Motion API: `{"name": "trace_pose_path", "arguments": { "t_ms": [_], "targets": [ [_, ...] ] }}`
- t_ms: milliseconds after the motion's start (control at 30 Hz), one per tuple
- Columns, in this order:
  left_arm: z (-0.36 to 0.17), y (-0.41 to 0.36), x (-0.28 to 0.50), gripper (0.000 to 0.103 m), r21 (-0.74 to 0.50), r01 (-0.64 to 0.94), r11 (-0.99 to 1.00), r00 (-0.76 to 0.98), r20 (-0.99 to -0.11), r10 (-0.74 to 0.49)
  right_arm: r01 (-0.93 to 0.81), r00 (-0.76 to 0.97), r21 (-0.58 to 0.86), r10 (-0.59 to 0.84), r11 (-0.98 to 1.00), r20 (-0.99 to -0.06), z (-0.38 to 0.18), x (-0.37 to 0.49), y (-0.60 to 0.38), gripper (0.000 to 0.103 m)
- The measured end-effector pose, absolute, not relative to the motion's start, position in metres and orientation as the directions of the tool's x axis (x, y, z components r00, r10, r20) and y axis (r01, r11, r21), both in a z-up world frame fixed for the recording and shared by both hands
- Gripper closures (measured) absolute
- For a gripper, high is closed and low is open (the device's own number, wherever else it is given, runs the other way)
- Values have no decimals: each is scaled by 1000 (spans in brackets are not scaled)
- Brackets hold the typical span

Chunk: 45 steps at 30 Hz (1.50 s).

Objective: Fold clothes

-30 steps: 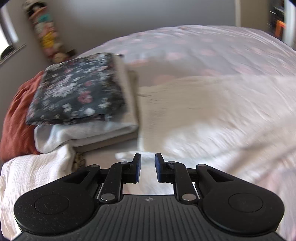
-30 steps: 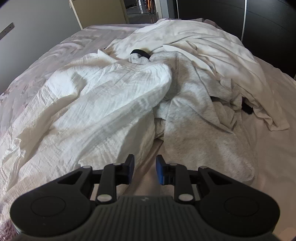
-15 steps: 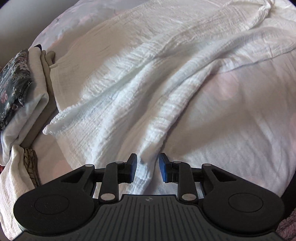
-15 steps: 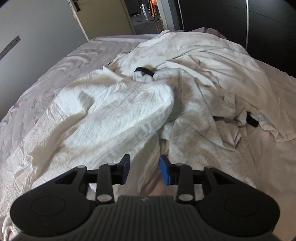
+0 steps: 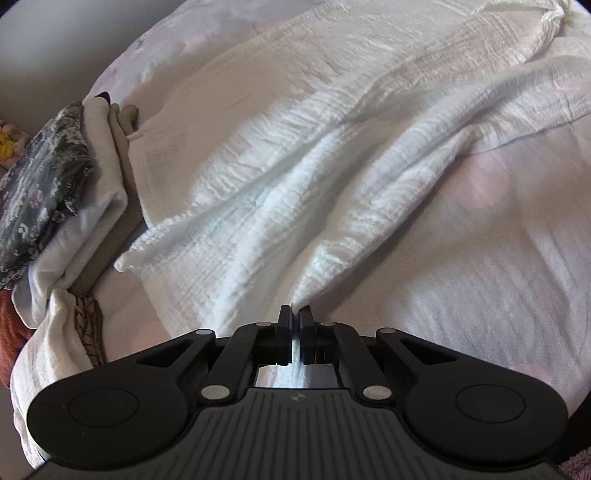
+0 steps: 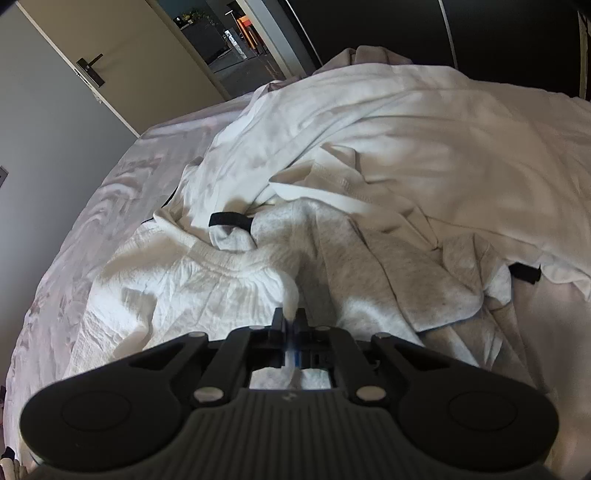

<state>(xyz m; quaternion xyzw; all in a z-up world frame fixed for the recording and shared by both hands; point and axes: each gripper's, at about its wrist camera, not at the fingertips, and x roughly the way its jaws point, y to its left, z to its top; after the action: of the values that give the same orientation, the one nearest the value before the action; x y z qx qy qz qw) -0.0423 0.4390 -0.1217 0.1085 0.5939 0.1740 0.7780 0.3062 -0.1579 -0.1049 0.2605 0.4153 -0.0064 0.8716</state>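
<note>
- White crinkle-gauze garment (image 5: 295, 206), rumpled across the bed (image 5: 480, 277), pinched at both ends.
- Left gripper (image 5: 295, 314) clamped tight on a hem corner, only a sliver of cloth showing between the fingers.
- Right gripper (image 6: 290, 317) likewise closed on a ridge of the same white cloth, just below the gathered waistband (image 6: 221, 262).
- From the left gripper, running away up and to the right in long ridges; long axis along those ridges, toward the far drawstring end (image 5: 554, 11).
- Neither gripper nearer than the other: each already at an end, so a likely next move turns on drawing the two apart along that axis to flatten the cloth.
- Just beyond the right grip, a grey sweatshirt (image 6: 369, 280) touching and partly under the white cloth; risk of dragging it along.
- Farther off, a loose white sheet-like garment (image 6: 443, 147) heaped behind.
- To the left side, a folded stack (image 5: 74, 206) topped by dark floral fabric (image 5: 37, 192), apart from the garment's edge.
</note>
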Motion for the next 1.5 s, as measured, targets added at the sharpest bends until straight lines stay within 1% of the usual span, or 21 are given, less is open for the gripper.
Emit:
{"name": "trace_pose_path", "arguments": {
  "t_ms": [100, 267, 433, 500, 667, 867, 900, 967, 1033, 1067, 1133, 1167, 1233, 1333, 1400, 1500],
  "targets": [
    [-88, 444, -52, 102, 393, -157, 906, 268, -866, 422, 220, 693, 471, 203, 854, -692, -87, 303, -163, 99],
    [-40, 441, -64, 102, 405, -158, 900, 319, -842, 435, 209, 736, 469, 179, 858, -653, -51, 291, -174, 99],
    [-21, 416, -88, 102, 370, -97, 924, 304, -873, 382, 256, 721, 438, 132, 862, -680, -47, 280, -190, 99],
    [-23, 405, -99, 102, 346, -62, 936, 279, -895, 349, 289, 708, 434, 115, 853, -697, -55, 277, -200, 99],
    [-51, 392, -108, 102, 319, -16, 948, 200, -928, 315, 336, 673, 391, 71, 857, -736, -80, 272, -208, 99],
    [-93, 391, -90, 100, 269, 0, 963, 54, -962, 269, 302, 647, 268, 10, 915, -763, -99, 279, -193, 98],
    [-96, 393, -88, 97, 253, -3, 968, 38, -967, 253, 289, 648, 255, 8, 923, -762, -99, 279, -192, 94],
    [-96, 398, -88, 95, 221, -9, 975, 38, -975, 221, 258, 658, 239, 11, 936, -753, -90, 277, -192, 90],
    [-88, 407, -89, 81, 185, -31, 982, 62, -980, 187, 225, 679, 224, 12, 948, -734, -78, 272, -193, 67],
    [-81, 412, -89, 78, 160, -44, 986, 82, -983, 163, 208, 697, 220, 13, 953, -717, -70, 268, -193, 64],
    [-66, 428, -88, 71, 114, -90, 989, 122, -985, 124, 172, 724, 203, 16, 964, -689, -54, 263, -191, 63],
    [-58, 436, -85, 65, 104, -123, 987, 144, -982, 122, 155, 739, 190, 14, 969, -673, -46, 262, -188, 62],
    [-45, 454, -76, 57, 106, -197, 975, 199, -969, 145, 116, 766, 182, 29, 977, -642, -33, 264, -180, 57],
    [-36, 478, -52, 57, 158, -306, 939, 257, -936, 242, 33, 768, 191, 97, 981, -634, -27, 286, -158, 57],
    [-35, 491, -33, 57, 194, -365, 911, 275, -912, 304, -25, 764, 167, 127, 986, -633, -29, 306, -137, 57],
    [-43, 510, -4, 57, 231, -403, 886, 269, -895, 356, -109, 743, 192, 208, 975, -637, -37, 341, -108, 57]
  ]
}}
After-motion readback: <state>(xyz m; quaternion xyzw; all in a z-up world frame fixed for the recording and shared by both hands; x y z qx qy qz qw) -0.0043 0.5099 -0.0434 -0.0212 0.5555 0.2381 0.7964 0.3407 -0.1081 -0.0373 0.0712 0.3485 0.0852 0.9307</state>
